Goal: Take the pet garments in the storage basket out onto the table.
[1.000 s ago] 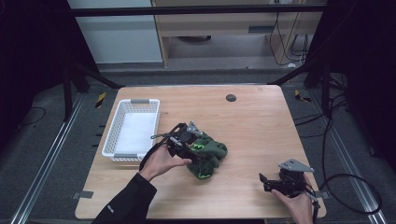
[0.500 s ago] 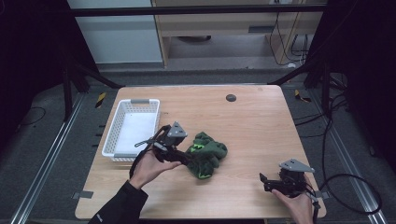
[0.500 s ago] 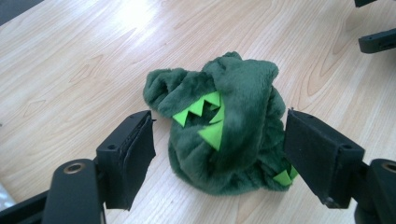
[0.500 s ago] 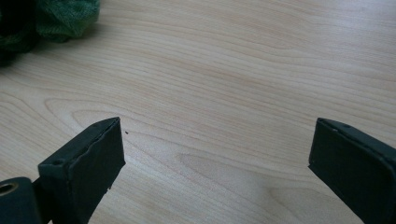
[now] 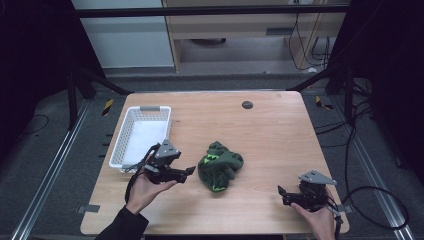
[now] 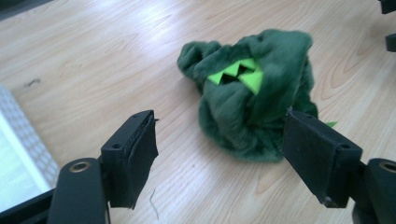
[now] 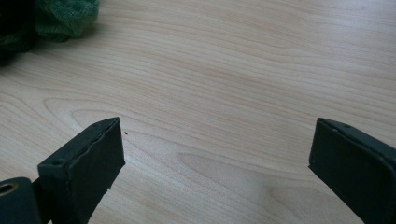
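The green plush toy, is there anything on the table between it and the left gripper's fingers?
Nothing visible. The left gripper sits just left of the green plush toy with bare wooden table between them, fingers open and apart from the fabric. The white basket lies behind the gripper, away from the toy.

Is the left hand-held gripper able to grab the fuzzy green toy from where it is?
Probably yes. The left hand-held gripper is open and aimed at the green toy, with bare table between them and nothing blocking.

high view looks down; both gripper views sit close, sharing the green cloth (image 5: pixel 220 166).
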### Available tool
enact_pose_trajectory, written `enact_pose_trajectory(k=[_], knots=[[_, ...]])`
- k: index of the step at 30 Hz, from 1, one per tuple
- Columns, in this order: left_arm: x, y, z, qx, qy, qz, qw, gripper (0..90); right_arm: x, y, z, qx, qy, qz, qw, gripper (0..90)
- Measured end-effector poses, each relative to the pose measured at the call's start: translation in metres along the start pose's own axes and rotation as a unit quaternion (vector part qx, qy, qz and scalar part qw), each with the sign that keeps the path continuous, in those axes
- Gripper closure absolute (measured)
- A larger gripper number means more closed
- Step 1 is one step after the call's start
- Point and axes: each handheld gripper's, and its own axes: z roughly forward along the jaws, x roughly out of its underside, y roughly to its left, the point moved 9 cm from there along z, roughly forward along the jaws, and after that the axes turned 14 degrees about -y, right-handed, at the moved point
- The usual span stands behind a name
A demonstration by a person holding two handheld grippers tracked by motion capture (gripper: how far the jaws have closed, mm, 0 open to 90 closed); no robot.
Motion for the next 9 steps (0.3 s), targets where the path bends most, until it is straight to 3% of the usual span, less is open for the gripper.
enact_pose_trajectory(k=[9], knots=[[0.031,0.011,-0.009,-0.016,0.002,-0.026,0.9995,27.4,0.001,-0.001,0.001,0.002,-0.001,-0.004,1.0,3.2]])
